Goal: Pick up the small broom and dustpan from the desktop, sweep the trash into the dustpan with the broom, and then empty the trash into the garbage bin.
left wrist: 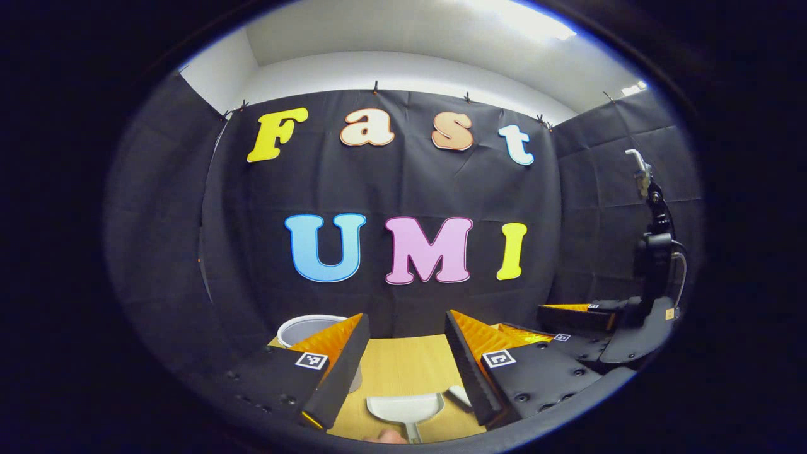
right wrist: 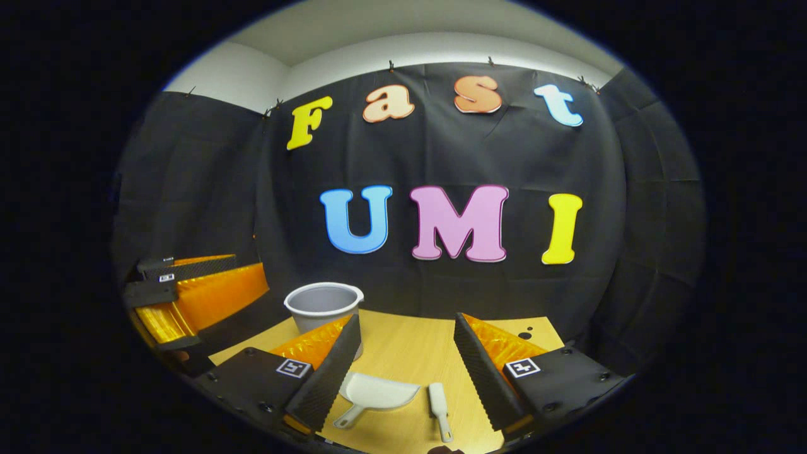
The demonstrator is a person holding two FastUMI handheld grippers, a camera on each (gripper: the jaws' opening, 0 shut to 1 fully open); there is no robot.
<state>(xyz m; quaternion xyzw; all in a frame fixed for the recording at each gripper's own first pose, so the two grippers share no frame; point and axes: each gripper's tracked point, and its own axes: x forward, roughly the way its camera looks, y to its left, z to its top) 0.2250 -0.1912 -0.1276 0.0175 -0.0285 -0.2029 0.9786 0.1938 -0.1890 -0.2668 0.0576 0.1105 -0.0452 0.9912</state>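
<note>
The opening step of the task is depicted: the pick-up of the two tools, with nothing yet grasped. In the left gripper view the left gripper [left wrist: 403,359] is seen raised above the wooden counter [left wrist: 403,362], its jaws spread wide and empty; the white dustpan [left wrist: 405,408] lies flat on the counter below and between the fingers, handle toward the camera, untouched. The small broom [left wrist: 460,397] is glimpsed just beside the dustpan, largely hidden by a finger. In the right gripper view the right gripper [right wrist: 406,369] is likewise held wide apart with nothing between its jaws; the dustpan [right wrist: 377,391] and the small broom [right wrist: 439,407] lie side by side on the counter [right wrist: 403,343], near each other but apart, both clear of the fingers. The grey garbage bin [right wrist: 323,306] stands upright toward the far left of the counter, near the booth wall. The trash to be swept cannot be made out with certainty; a few dark specks [right wrist: 525,332] are seen at the far right edge. The next move is judged to call for a descent of each gripper, the left onto the dustpan handle and the right onto the broom handle, followed by closure. Since both handles are slim and lie flat, a low, well-aligned approach is probably needed.
</note>
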